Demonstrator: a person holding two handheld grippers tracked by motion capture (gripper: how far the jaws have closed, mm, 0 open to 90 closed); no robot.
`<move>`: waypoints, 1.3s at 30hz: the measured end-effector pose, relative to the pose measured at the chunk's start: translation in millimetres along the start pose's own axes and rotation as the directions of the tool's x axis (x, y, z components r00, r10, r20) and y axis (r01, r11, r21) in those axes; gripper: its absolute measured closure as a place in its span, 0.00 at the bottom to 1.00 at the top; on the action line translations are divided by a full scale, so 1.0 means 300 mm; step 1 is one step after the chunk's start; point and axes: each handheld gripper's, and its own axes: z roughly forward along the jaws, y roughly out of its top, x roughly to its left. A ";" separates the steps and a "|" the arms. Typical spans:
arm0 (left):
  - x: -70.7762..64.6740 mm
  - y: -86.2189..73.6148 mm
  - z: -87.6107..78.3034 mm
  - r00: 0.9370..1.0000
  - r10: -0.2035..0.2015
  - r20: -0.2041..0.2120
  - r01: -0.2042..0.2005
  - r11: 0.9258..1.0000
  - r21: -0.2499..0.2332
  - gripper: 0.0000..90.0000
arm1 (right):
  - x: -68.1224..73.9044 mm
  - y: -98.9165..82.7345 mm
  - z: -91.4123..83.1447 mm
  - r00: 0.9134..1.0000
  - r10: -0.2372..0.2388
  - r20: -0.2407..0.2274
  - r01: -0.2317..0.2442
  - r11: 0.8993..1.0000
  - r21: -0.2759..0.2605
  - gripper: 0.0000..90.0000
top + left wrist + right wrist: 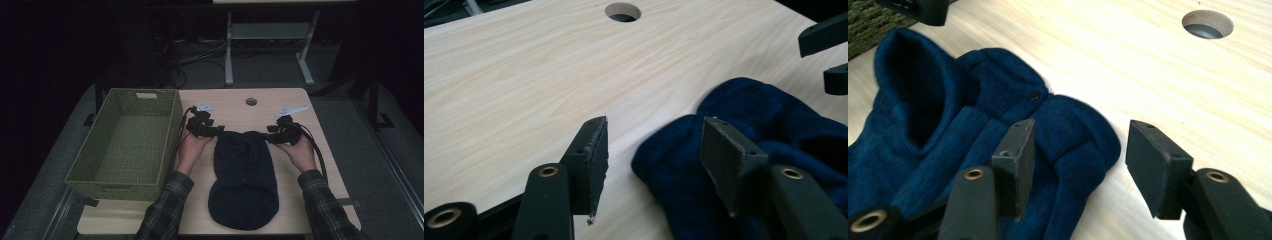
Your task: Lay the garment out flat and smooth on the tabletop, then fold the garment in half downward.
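A dark blue knitted garment (244, 175) lies flat on the wooden table (235, 107), its far end between my two grippers. My left gripper (218, 131) is at that end's left corner. In the left gripper view its jaws (654, 150) stand apart, and the garment's corner (674, 165) lies between them without being pressed. My right gripper (270, 135) is at the right corner. Its jaws (1078, 150) are also apart over the folded blue edge (1073, 135), with no pad pressing on the cloth.
A green woven basket (115, 190) stands on the table's left side, close to my left hand. A round cable hole (251, 101) lies beyond the garment. Metal desk legs (229, 50) stand on the floor behind the table.
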 end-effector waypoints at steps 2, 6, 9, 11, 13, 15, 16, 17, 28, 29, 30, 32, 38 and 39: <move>0.011 0.004 0.014 1.000 -0.006 0.001 0.006 1.000 0.006 0.48 | -0.005 0.009 0.007 1.000 -0.006 0.015 0.006 1.000 -0.016 0.49; 0.019 0.003 0.046 1.000 -0.007 0.003 0.007 1.000 0.021 0.48 | -0.032 0.023 0.023 1.000 0.025 0.005 -0.025 1.000 -0.015 0.47; 0.020 -0.006 0.070 1.000 -0.005 -0.002 0.005 0.999 0.042 0.47 | -0.049 0.035 0.035 0.999 0.027 0.037 -0.026 0.999 -0.029 0.49; 0.025 -0.016 0.086 1.000 -0.002 -0.004 0.002 0.998 0.062 0.46 | -0.054 0.034 0.041 0.999 0.031 0.045 -0.029 0.999 -0.030 0.49; 0.028 -0.030 0.104 1.000 0.002 -0.008 -0.001 0.996 0.085 0.45 | -0.069 0.023 0.058 0.998 0.052 0.042 -0.051 0.998 -0.024 0.49; 0.030 -0.042 0.119 1.000 -0.004 -0.011 0.005 0.995 0.100 0.45 | -0.073 0.020 0.064 0.998 0.057 0.041 -0.056 0.998 -0.022 0.49; 0.032 -0.047 0.125 1.000 -0.010 -0.010 0.011 0.994 0.105 0.45 | -0.079 0.013 0.073 0.997 0.065 0.035 -0.065 0.998 -0.008 0.48; 0.034 -0.053 0.132 1.000 -0.013 -0.014 0.014 0.994 0.112 0.45 | -0.083 0.008 0.081 0.997 0.066 0.035 -0.066 0.998 -0.001 0.48; 0.041 -0.067 0.150 1.000 0.007 -0.001 -0.006 0.990 0.142 0.45 | -0.099 -0.020 0.150 0.997 0.073 0.024 -0.074 0.996 0.049 0.51; 0.040 -0.067 0.151 1.000 0.008 0.001 -0.008 0.990 0.142 0.45 | -0.099 -0.023 0.156 0.997 0.070 0.017 -0.071 0.996 0.056 0.51; 0.039 -0.068 0.153 1.000 0.007 0.002 -0.007 0.990 0.143 0.46 | -0.099 -0.026 0.159 0.998 0.067 0.011 -0.068 0.996 0.062 0.53; 0.038 -0.068 0.153 1.000 0.011 0.009 -0.013 0.989 0.145 0.48 | -0.099 -0.029 0.162 0.997 0.073 0.000 -0.073 0.995 0.067 0.56; 0.037 -0.072 0.155 0.999 0.011 0.049 -0.018 0.989 0.144 0.57 | -0.094 -0.037 0.171 0.997 0.071 -0.035 -0.067 0.994 0.083 0.68; 0.037 -0.071 0.156 0.998 0.014 0.056 -0.022 0.989 0.144 0.59 | -0.093 -0.037 0.171 0.997 0.069 -0.038 -0.066 0.994 0.083 0.71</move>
